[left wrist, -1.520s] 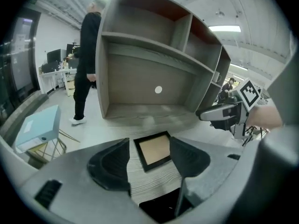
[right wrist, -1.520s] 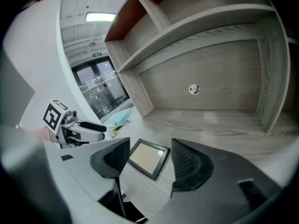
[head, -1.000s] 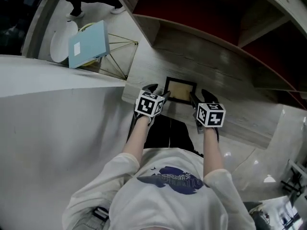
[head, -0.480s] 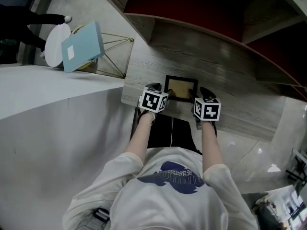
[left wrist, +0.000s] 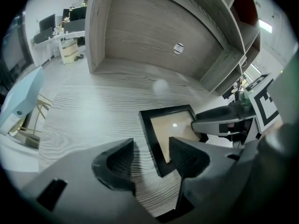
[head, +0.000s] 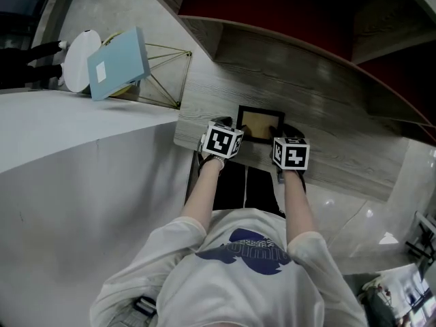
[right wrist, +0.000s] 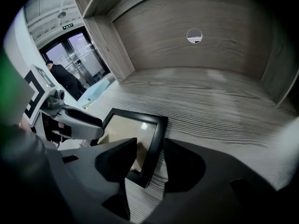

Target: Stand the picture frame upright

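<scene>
The picture frame [head: 261, 122] lies flat at centre on the shelf [head: 327, 101]. Your left claw [left wrist: 152, 155] straddles its left edge, spread. Your right claw [right wrist: 149, 160], jaws just closing, brackets the right edge without pinching yet, ready to tip it up.

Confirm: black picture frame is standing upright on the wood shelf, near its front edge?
Not upright. The picture frame lies flat, glass up, as the left gripper view shows. The rest holds: it is black and sits on the wood shelf near its front edge.
</scene>
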Motion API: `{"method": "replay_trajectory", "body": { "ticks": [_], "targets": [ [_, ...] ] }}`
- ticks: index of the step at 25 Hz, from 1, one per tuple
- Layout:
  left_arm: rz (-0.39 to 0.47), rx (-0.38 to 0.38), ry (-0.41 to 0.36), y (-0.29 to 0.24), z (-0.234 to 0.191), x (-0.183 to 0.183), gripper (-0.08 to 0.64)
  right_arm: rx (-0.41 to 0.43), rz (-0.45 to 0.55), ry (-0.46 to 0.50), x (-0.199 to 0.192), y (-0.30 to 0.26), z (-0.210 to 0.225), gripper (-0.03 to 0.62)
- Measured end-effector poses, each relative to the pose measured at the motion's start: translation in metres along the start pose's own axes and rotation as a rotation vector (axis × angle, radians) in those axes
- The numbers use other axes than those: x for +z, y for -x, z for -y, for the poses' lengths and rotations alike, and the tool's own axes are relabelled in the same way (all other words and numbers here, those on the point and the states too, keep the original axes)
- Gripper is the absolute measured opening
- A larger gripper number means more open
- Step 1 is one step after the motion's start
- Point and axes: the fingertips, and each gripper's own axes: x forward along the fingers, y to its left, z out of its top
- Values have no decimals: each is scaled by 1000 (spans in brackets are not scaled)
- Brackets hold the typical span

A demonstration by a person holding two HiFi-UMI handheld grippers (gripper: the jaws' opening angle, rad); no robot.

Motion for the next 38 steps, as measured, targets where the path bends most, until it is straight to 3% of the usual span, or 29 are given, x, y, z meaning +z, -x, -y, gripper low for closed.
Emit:
{"method": "replay_trajectory", "body": {
  "ticks": [7,13,24,26,38],
  "targets": [
    [-13,15,-23,-1,-2,0,227,-7,-2,-6,0,-1,1,159],
    [11,-37,42,-1,3,1,179,-15,2,-14,1,0,2,155],
    [4,-19,37,-3,1,0,141,-22,9,-28,0,0,2,130],
    [4,-23,47,-4,2,0,107,-28,11,-32,0,0,3,123],
    [51,-31,48,-3,3,2,92,-37,42,-76,1,2,9,75]
  ]
}}
